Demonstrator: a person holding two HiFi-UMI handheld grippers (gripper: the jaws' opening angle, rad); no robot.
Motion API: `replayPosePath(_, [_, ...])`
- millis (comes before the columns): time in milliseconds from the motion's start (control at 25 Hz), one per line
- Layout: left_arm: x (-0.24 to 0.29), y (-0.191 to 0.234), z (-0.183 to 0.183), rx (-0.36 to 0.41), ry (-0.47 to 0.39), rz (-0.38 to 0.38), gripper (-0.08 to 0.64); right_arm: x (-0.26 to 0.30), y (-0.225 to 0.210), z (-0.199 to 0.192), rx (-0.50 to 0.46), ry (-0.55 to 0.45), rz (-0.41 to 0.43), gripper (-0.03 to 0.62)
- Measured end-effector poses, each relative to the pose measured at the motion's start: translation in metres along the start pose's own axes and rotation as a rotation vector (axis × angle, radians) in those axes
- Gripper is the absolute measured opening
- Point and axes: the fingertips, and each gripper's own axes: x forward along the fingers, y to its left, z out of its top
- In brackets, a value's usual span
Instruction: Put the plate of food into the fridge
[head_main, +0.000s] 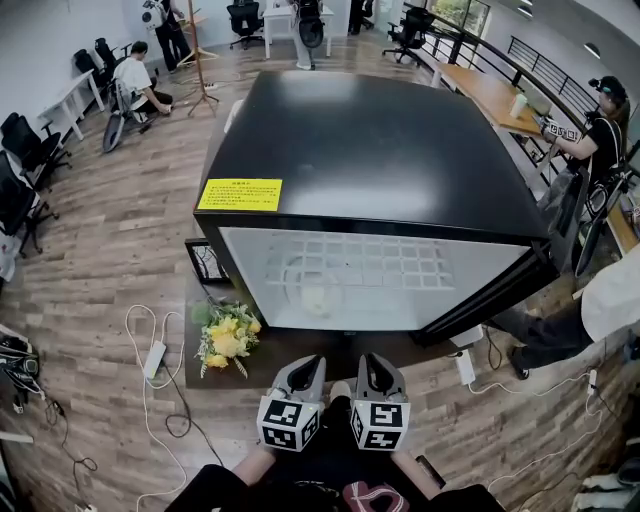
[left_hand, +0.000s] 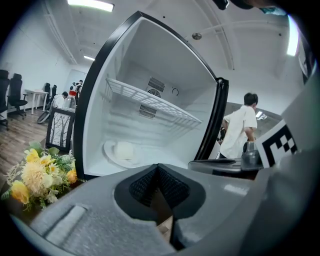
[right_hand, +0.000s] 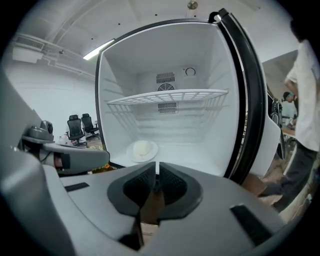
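The black fridge (head_main: 370, 140) stands with its door (head_main: 500, 295) swung out to the right, showing the white inside. A white plate (right_hand: 142, 150) with a pale mound of food (left_hand: 124, 149) rests on the fridge floor, left of middle, under the wire shelf (right_hand: 167, 96). From the head view the plate (head_main: 312, 290) shows faintly inside. My left gripper (head_main: 308, 365) and right gripper (head_main: 372, 366) hover side by side just in front of the fridge opening, well short of the plate. In the gripper views the left gripper (left_hand: 157, 171) and right gripper (right_hand: 156, 172) are both shut, with nothing between the pads.
A bunch of yellow flowers (head_main: 226, 340) lies on the floor left of the fridge, beside a small rack (head_main: 205, 262). Cables and a power strip (head_main: 155, 358) trail over the wood floor. A person (left_hand: 240, 125) stands past the open door; others sit at desks farther off.
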Motion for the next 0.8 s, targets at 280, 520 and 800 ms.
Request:
replayPosePath(280, [0.0024,-0.0007,0.0029,-0.007,-0.011,0.011,0.008,0.0044,-0.0018,-0.0009,-0.01,0.012,0.01,0.008])
replayPosePath(520, [0.0021,0.0014,0.0046,-0.013,-0.021,0.035,0.008,0.0063,-0.0022,0.0001,-0.015,0.016,0.021,0.006])
replayPosePath(800, [0.0048,0.0013,0.003,-0.014,-0.019,0.052,0.008,0.008,0.002,-0.002,-0.059,0.021,0.046,0.006])
